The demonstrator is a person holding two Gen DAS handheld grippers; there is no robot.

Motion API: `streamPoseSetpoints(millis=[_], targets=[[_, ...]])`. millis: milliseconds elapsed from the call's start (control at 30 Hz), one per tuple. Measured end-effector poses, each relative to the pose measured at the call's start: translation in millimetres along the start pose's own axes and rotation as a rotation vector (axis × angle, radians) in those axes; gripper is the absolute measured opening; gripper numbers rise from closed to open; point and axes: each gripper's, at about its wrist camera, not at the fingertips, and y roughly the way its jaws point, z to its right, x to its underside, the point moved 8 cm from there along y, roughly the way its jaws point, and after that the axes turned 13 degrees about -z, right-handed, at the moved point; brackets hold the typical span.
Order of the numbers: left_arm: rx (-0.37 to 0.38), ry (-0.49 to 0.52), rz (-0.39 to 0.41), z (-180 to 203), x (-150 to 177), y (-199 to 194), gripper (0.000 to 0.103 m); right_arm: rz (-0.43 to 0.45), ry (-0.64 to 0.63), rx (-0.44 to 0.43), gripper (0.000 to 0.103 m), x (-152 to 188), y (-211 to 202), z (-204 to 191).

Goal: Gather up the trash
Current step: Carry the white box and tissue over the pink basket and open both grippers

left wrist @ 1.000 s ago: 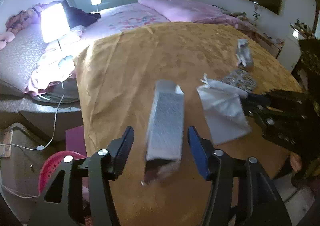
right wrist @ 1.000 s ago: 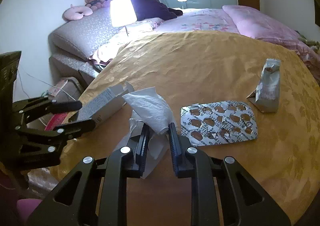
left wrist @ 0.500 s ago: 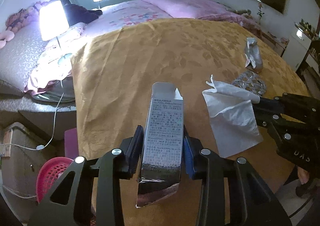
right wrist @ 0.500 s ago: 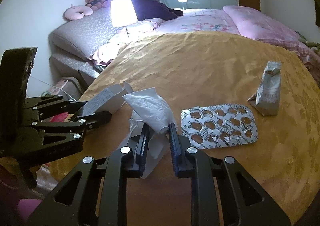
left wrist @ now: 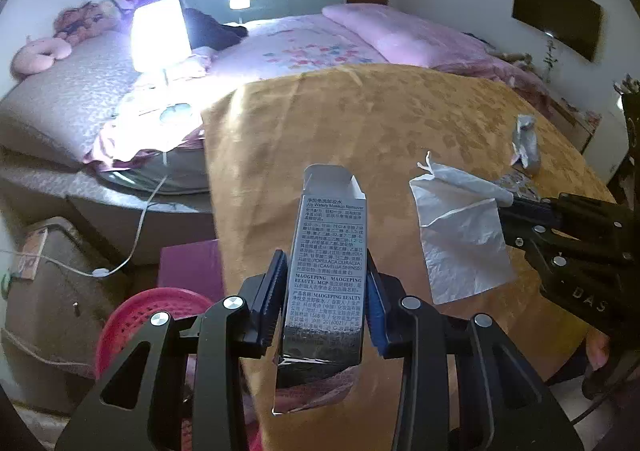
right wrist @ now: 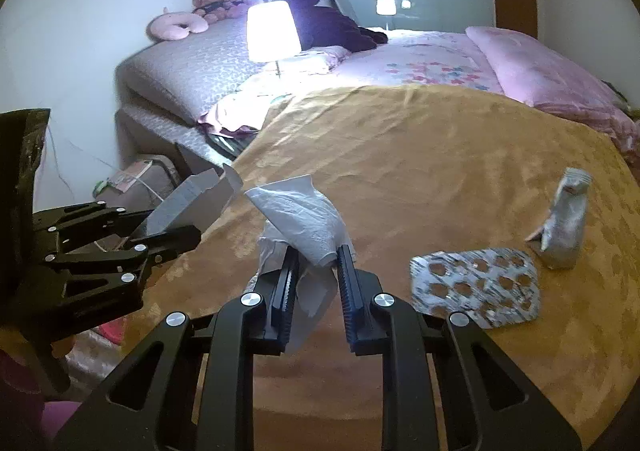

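Observation:
My left gripper [left wrist: 326, 291] is shut on a tall grey cosmetics carton [left wrist: 330, 255] with printed text, its top flap open, held just above the gold bedspread [left wrist: 380, 123]. From the right wrist view the same carton [right wrist: 192, 201] shows at left in the left gripper [right wrist: 168, 229]. A crumpled white tissue [right wrist: 304, 219] is pinched in my shut right gripper [right wrist: 318, 263]. In the left wrist view that tissue [left wrist: 460, 231] hangs from the right gripper [left wrist: 508, 207]. On the spread lie an empty silver blister pack [right wrist: 476, 287] and a crumpled silver pouch [right wrist: 566, 223].
A red mesh basket [left wrist: 148, 319] stands on the floor at the bed's left corner, beside a purple box [left wrist: 192, 263]. A lit lamp [left wrist: 160, 35] and its cable [left wrist: 140, 227] are left of the bed. Pink pillows [right wrist: 532, 71] lie at the far end.
The left jaws closed onto the carton and lifted it up off the spread. The right gripper rose a little with the tissue, which now hangs free.

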Motion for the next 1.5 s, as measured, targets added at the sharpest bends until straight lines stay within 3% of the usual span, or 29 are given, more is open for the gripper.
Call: streamPoseSetpoints(millis=[767, 1500], targets=[[-0.151, -0.270, -0.002, -102.3, 51.1, -31.2, 0.035, -0.019, -0.144, -0.083, 0.020, -25.6, 18.7, -86.8], [-0.204, -0.421, -0.059, -162.1, 98.0, -14.7, 0.035, -0.109, -0.270, -0.131, 0.020, -24.5, 60.9, -162.3]])
